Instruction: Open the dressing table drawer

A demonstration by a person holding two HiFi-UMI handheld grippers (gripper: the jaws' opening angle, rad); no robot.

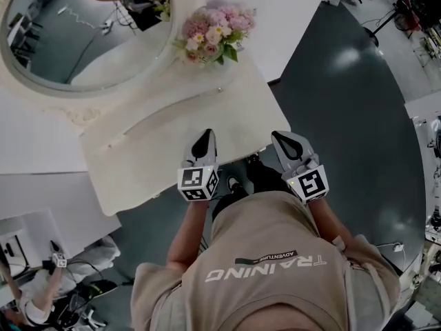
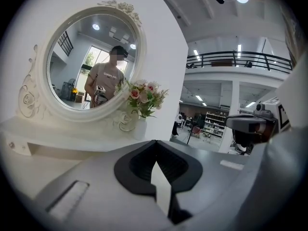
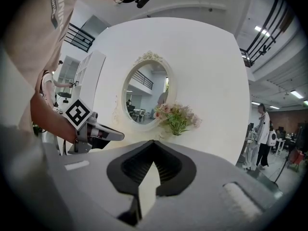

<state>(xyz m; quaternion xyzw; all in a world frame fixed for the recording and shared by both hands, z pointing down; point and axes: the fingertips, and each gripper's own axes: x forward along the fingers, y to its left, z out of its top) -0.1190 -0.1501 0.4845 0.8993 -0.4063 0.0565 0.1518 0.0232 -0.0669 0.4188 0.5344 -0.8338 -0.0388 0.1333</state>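
The person stands square to the white dressing table (image 1: 158, 150). Its tabletop spreads out below the oval mirror (image 1: 83, 40), and a pink flower bouquet (image 1: 213, 33) stands just beside the mirror's right rim. The left gripper (image 1: 203, 143) and the right gripper (image 1: 284, 142) sit side by side at the tabletop edge farthest from the mirror, both pointing toward it and only slightly downward. This looks like an approach posture, lined up with the furniture before anything is reached for. Each gripper's own view shows its jaws clenched, tips meeting, with nothing between them. Neither touches the table. The claws are probably shut because no handle has been chosen yet, and at least one will have to part before it can hook or pinch a pull. No view plainly shows where the drawer is. A low raised tier (image 2: 21, 147) runs directly under the mirror, and the left gripper view shows a small knob on its front, off to the mirror's lower left. That may be a small drawer. A drawer under the tabletop would be hidden below the edge farthest from the mirror, right by the grippers. Judging by this, the task has barely begun. Holding both grippers level and centred below the mirror leaves either hand free to go for whichever pull is the target.
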